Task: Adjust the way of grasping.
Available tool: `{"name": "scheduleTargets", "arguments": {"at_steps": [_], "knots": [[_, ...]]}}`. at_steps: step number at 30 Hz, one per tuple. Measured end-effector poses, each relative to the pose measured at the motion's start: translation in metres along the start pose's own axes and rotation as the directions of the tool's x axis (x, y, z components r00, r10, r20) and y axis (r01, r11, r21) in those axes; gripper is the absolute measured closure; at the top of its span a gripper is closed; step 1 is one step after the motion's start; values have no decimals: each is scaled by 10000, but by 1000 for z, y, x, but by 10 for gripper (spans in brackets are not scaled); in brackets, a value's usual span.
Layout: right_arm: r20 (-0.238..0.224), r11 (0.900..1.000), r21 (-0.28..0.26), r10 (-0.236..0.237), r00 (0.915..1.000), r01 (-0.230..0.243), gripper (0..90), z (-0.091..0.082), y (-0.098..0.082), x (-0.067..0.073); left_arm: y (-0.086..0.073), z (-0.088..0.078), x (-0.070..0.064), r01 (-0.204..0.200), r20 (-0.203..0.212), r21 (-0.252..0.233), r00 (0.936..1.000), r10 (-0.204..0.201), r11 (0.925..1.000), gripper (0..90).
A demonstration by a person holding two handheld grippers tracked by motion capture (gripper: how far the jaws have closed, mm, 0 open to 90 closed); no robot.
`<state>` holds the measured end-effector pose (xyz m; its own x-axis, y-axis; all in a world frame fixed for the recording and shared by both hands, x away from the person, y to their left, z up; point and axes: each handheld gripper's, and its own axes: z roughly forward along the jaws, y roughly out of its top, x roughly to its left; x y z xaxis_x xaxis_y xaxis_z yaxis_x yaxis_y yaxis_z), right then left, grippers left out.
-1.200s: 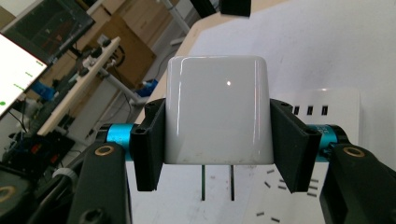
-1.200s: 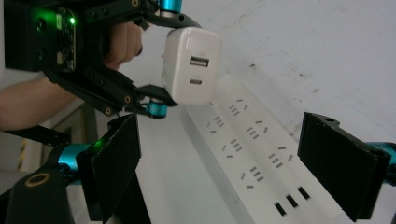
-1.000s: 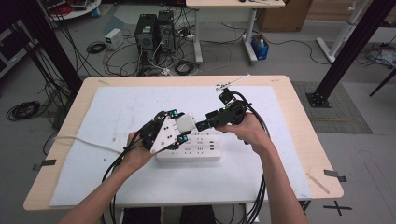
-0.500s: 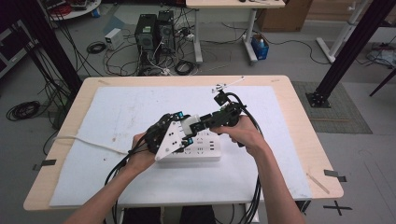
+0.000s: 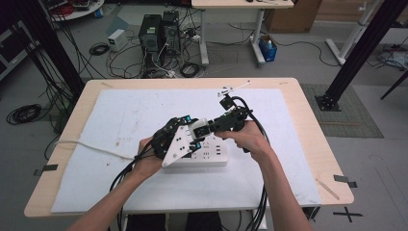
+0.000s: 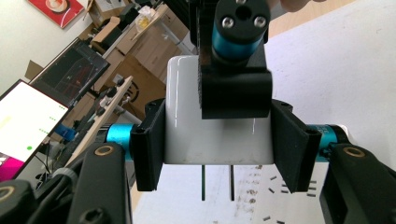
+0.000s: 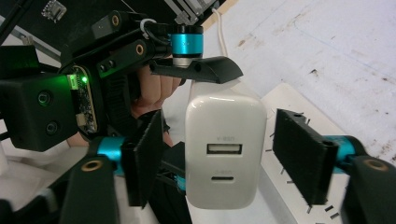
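Your table point(image 5: 298, 103) carries a white mat point(image 5: 130, 113), and on it, near the front centre, lies a white power strip point(image 5: 209, 156) with its long axis running across the table; all places below are given from that strip. Behind the table the floor holds two computer towers point(image 5: 159, 33) and loose cables. Directly above the strip, your left gripper point(image 5: 185, 137) and right gripper point(image 5: 204, 130) meet on a white charger point(image 7: 224, 149). In the left gripper view, your left gripper point(image 6: 217, 149) has its jaws closed flat against the charger's point(image 6: 187, 121) two sides, gripping it. In the right gripper view, your right gripper point(image 7: 219, 158) stands wide open, both pads clear of the charger, with visible gaps either side. The charger's two prongs point(image 6: 217, 182) point down toward the strip, its long axis roughly upright; its port face, with two sockets, faces your right gripper's camera.
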<state>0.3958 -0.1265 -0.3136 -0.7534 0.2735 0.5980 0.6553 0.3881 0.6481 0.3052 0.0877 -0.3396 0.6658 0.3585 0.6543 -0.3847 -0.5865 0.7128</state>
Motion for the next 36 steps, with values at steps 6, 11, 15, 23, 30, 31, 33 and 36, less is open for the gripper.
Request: {"name": "scheduleTargets", "arguments": {"at_steps": [6, 11, 15, 23, 30, 31, 33, 36], "knots": [[-256, 9998, -171, 73, 9996, -77, 419, 1, -1, -3, -1, 0, 1, 13, 46, 102, 10000, -14, 9999, 424], [-343, 9999, -150, -2, 9994, -4, 501, 2, -1, -2, -1, 1, 1, 33, 48, 91, 10000, -33, 10000, 424], [-288, 9996, -271, 2, 9996, -10, 567, 2, -1, -2, -1, 1, 1, -19, 32, 110, 10000, 19, 9999, 424], [-260, 9990, -443, 65, 9996, -76, 620, 4, -4, -7, -4, 2, 1, -3, 34, 236, 10000, 2, 9997, 424], [-156, 9985, -496, 240, 9996, -247, 621, 6, -4, -9, -6, 3, 4, 118, 201, 293, 9997, -124, 9995, 423], [-89, 9985, -514, 202, 9998, -207, 621, 6, -4, -10, -6, 3, 4, 170, 233, 269, 9996, -177, 9995, 422], [-89, 9985, -488, 232, 9997, -236, 621, 6, -4, -10, -6, 3, 4, 251, 263, 248, 9993, -257, 9994, 410], [132, 9989, -407, 219, 9997, -213, 621, 6, -4, -10, -7, 3, 6, 472, 330, 216, 9983, -479, 9987, 359]]}}
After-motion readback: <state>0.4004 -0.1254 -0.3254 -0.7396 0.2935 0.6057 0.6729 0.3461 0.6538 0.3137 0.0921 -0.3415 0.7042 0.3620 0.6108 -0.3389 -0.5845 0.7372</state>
